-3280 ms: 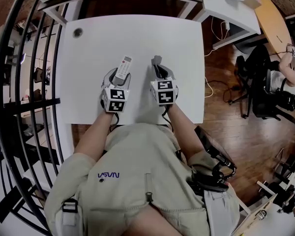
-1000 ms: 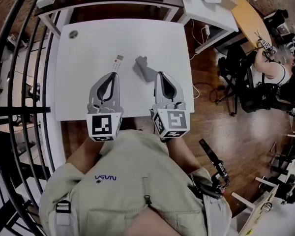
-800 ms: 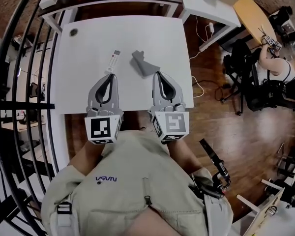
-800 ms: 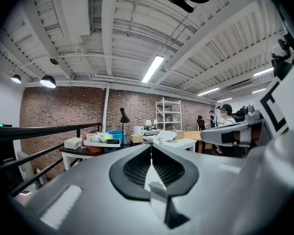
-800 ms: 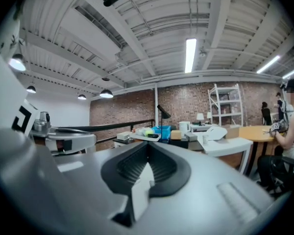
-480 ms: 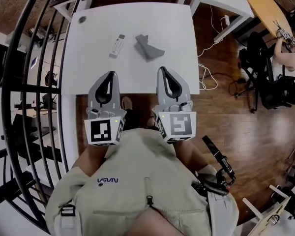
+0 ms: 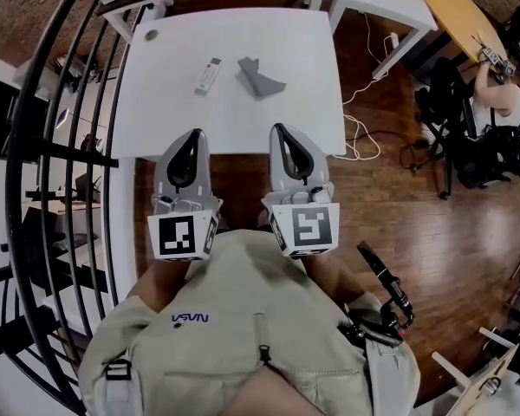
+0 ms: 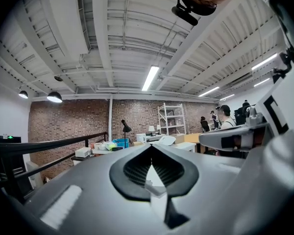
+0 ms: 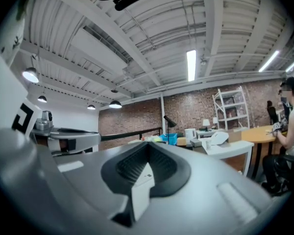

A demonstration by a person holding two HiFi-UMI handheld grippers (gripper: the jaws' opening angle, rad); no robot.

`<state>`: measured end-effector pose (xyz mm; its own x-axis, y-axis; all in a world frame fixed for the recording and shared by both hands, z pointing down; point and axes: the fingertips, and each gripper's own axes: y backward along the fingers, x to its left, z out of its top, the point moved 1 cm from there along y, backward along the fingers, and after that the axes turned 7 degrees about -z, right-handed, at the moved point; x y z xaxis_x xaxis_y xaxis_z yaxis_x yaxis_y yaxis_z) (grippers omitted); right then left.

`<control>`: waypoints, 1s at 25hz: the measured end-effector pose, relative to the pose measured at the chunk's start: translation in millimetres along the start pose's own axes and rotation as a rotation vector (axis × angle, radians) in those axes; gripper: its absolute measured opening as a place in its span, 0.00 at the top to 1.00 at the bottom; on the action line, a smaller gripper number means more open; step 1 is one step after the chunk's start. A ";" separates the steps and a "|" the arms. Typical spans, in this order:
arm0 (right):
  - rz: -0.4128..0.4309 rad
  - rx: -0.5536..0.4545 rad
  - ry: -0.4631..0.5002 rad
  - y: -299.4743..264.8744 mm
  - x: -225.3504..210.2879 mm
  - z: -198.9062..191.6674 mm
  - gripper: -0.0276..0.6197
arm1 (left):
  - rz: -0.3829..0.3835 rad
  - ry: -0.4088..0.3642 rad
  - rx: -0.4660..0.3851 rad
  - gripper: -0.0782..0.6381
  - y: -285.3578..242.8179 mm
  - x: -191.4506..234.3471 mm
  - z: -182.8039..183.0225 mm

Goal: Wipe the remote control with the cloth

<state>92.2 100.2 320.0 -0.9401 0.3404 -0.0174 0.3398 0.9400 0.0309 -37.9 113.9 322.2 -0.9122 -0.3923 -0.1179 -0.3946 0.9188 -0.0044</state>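
At the white table's [image 7: 243,120] near edge we hold the left gripper [image 7: 193,134] and right gripper [image 7: 280,129] level, jaws pressed together on nothing. A black railing [image 7: 65,152] flanks the table's left and a white cable [image 7: 364,137] trails to its right. On the table's far half lie the slim white remote control [image 7: 208,75] and, just right of it, the crumpled grey cloth [image 7: 262,78].

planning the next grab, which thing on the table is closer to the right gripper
The crumpled grey cloth: it lies right of the white remote control, roughly ahead of the right gripper.
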 end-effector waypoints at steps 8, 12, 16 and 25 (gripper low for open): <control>-0.085 0.037 -0.005 22.6 26.8 -6.2 0.95 | -0.077 0.010 -0.010 0.88 32.3 5.6 -2.6; -0.113 0.055 -0.011 26.5 45.0 -7.3 0.95 | -0.096 0.041 -0.020 0.88 43.6 16.9 -1.1; -0.147 0.067 -0.015 25.7 56.5 -7.1 0.95 | -0.101 0.125 -0.025 0.88 49.0 28.7 0.2; -0.116 0.057 0.000 21.3 58.7 -8.0 0.95 | -0.084 0.114 -0.017 0.88 42.5 34.5 -10.6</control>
<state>44.0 140.1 327.6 -0.9733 0.2289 -0.0174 0.2293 0.9729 -0.0281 -87.3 138.9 328.5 -0.8820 -0.4713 -0.0038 -0.4713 0.8819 0.0078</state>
